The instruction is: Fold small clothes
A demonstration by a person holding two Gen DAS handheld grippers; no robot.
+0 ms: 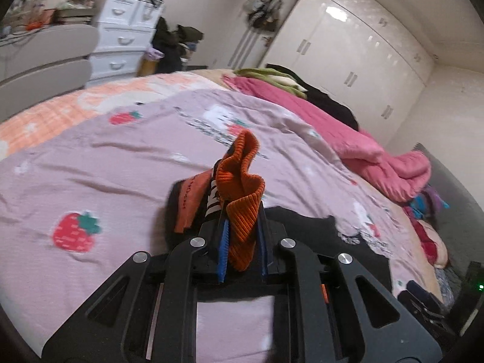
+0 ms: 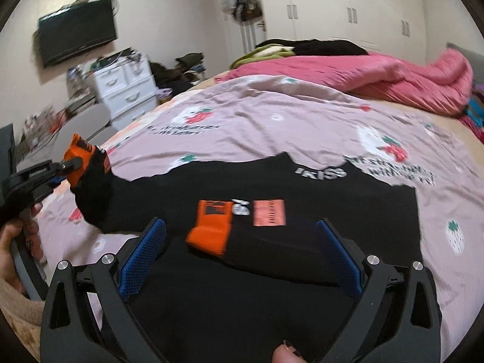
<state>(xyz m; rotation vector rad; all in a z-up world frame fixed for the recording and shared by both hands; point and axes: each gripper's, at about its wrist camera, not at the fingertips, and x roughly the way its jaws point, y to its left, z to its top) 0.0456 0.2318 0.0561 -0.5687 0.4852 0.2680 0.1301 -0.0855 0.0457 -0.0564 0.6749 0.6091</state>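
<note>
The left gripper (image 1: 242, 236) is clamping 1 orange ribbed cuff (image 1: 243, 187), its jaws pressing together on the knit and holding that sleeve clear of the bed. The right gripper (image 2: 239, 257) is hovering with jaws wide apart and empty, the other cuff (image 2: 208, 236) lying just ahead between them. The black top (image 2: 302, 242) is lying across both grippers, sleeve to sleeve, on the strawberry-print sheet (image 2: 257, 115); a pink quilt (image 2: 378, 75) and white wardrobes (image 2: 348, 0) are sitting beyond.
</note>
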